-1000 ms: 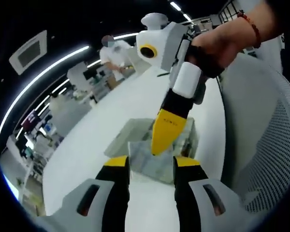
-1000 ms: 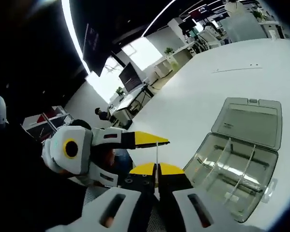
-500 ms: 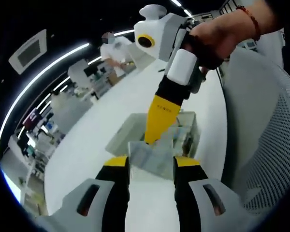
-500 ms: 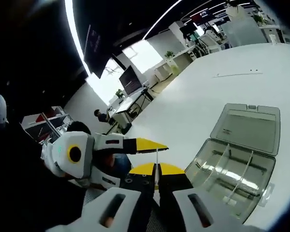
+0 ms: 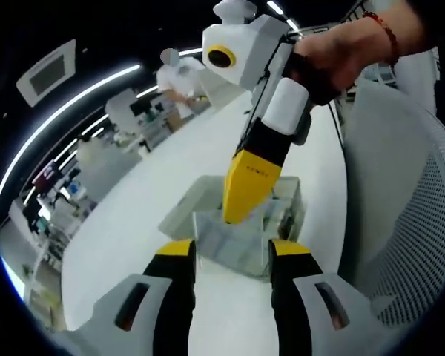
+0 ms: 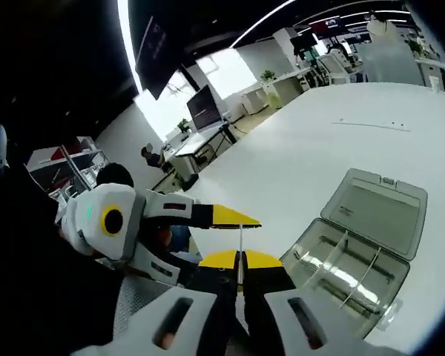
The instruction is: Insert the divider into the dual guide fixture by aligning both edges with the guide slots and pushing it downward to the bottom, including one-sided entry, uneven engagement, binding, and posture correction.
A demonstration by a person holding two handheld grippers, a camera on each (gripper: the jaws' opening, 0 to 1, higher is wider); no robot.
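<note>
Yellow-tipped right gripper (image 6: 238, 261) clamped on thin divider (image 6: 239, 243).

No text is proving readable in either view. A short line of dark lettering is showing on the yellow jaw of the right tool (image 5: 246, 194) in the left gripper view, but it is coming out too small and blurred to make out. The dark hanging screen (image 6: 151, 55) in the right gripper view is carrying no legible signs, and the clear box (image 6: 356, 256) on the counter (image 6: 297, 156) is bearing no label that can be read
</note>
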